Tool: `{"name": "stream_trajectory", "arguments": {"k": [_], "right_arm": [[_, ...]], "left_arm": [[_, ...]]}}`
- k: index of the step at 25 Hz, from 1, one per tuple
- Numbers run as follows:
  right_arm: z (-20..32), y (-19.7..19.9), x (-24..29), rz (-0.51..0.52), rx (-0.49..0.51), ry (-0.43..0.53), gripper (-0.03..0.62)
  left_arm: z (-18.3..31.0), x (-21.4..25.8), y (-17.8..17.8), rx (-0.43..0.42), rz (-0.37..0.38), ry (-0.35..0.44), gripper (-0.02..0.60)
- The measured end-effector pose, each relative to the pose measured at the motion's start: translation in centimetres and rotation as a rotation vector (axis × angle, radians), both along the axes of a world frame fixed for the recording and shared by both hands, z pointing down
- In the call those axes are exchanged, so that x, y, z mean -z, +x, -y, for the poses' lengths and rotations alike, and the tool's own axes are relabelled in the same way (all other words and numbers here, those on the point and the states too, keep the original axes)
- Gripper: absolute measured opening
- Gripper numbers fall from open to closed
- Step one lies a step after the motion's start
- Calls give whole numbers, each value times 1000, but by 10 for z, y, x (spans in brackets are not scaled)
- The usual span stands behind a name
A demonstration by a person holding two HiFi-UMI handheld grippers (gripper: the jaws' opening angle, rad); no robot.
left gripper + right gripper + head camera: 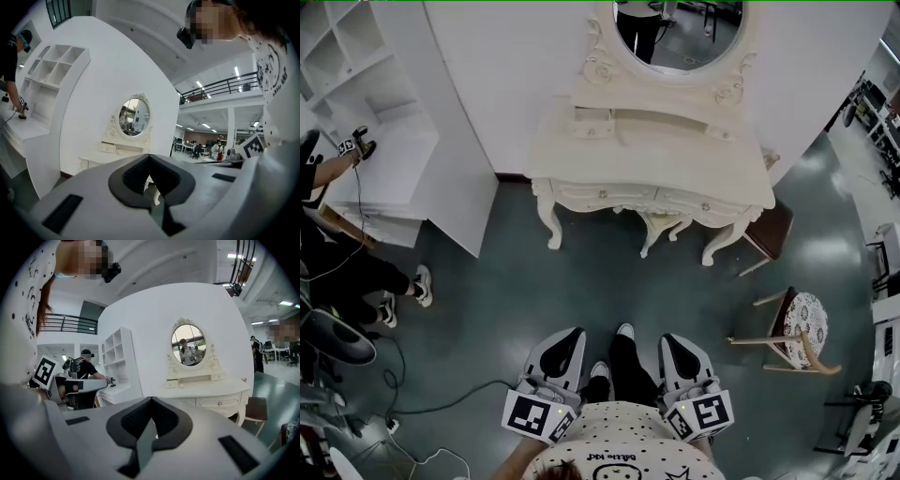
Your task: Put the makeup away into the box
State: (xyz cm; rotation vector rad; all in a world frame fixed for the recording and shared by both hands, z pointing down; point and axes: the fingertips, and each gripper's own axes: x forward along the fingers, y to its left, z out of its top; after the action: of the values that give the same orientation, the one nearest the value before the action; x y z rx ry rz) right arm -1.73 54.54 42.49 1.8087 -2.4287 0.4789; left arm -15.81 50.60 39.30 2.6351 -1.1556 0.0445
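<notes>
Since neither makeup nor box can be made out yet, this looks like the approach: left gripper (569,339) and right gripper (673,343), both pinched closed and empty, need carrying forward to the dressing table (722,173).

Head view looks steeply down past left hand-held gripper (569,337), right hand-held gripper (673,341); their views face level, sharing the distant desk (652,173), mirror (680,33).

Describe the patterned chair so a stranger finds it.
Find the cream dressing table by the white wall. Two seats stand right of it; the chair is the nearer one, its round seat pale and patterned, unlike the dark brown stool.
</notes>
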Motion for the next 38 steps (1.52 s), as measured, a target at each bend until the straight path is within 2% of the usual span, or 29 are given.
{"name": "stream_trajectory", "arguments": {"k": [3, 15, 21, 28, 38], "right_arm": [[24, 7, -2, 26, 9, 2, 6], [126, 75, 12, -7, 30, 42, 6], [152, 97, 8, -20, 53, 38, 6], [167, 99, 1, -18, 93, 14, 6], [210, 96, -8, -9, 73, -3, 6]], "left_arm": [[23, -1, 9, 5, 9, 3, -5], [123, 19, 79, 24, -38, 70, -5], [141, 19, 99, 41, 8, 105, -5], [152, 16, 102, 68, 18, 101, -5], [197, 6, 95, 70, 25, 72, -5]]}}
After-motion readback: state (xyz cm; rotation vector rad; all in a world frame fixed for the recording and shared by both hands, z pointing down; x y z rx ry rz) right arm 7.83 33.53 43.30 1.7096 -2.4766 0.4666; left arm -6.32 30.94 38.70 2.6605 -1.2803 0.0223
